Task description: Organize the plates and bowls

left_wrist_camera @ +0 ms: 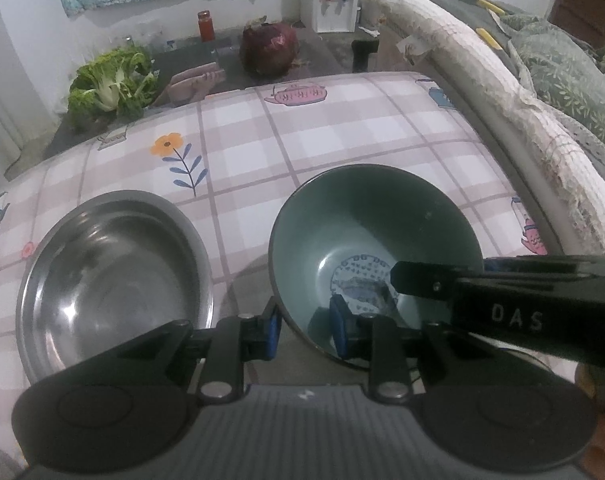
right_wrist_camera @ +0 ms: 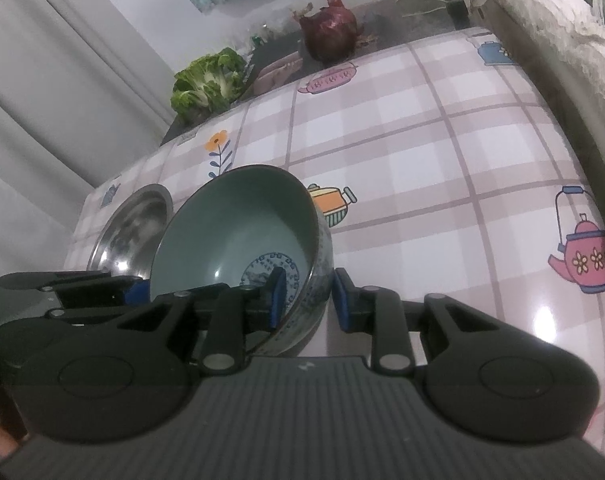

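Round green ceramic bowl with a blue pattern inside (left_wrist_camera: 376,224), tipped up off the checked pink tablecloth (left_wrist_camera: 342,128), open side facing away toward the far edge. Gripped on its near rim by the left gripper (left_wrist_camera: 306,326) and on its right wall by the right gripper (right_wrist_camera: 306,300). Underside hidden. Nothing inside. Just left, flat on the cloth, a round shiny steel plate (left_wrist_camera: 114,276), also empty, near edge cut off by the gripper.
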The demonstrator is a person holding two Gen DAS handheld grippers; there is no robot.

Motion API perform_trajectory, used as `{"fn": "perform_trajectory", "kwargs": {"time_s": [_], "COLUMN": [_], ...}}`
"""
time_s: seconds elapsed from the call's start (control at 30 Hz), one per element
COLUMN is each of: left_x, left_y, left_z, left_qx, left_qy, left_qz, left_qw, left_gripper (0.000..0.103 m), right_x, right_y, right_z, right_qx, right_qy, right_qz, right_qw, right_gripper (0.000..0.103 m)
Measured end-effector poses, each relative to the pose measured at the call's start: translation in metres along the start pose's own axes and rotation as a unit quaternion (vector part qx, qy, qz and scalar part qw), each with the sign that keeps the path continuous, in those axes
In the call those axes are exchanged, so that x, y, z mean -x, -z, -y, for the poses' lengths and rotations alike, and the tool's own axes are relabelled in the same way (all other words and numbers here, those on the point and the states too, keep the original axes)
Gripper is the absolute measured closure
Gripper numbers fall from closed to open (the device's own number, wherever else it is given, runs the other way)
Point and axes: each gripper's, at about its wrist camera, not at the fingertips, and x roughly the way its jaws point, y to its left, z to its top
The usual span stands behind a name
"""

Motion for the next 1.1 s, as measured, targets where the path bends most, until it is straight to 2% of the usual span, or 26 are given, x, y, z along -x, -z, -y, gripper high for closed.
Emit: {"fn": "perform_trajectory", "kwargs": {"time_s": [0.7,1.1], "left_x": [0.036,0.067], "left_y": [0.000,0.007], "left_z": [-0.014,-0.056], "left_qx": [0.016,0.047], "left_qy": [0.006,-0.001], "left_qz": [0.028,0.056], "left_qw": [0.9995,0.9974], "left_gripper": [0.076,0.076], "right_x": [0.021,0.023], "right_y": [-0.009,-0.015], "right_z": [-0.030,-0.080], "right_qx": [0.023,0.056], "right_qy": [0.005,-0.001], "right_qz": [0.016,0.015], "right_qw": [1.000,0.998], "right_gripper": [0.079,0.079]}}
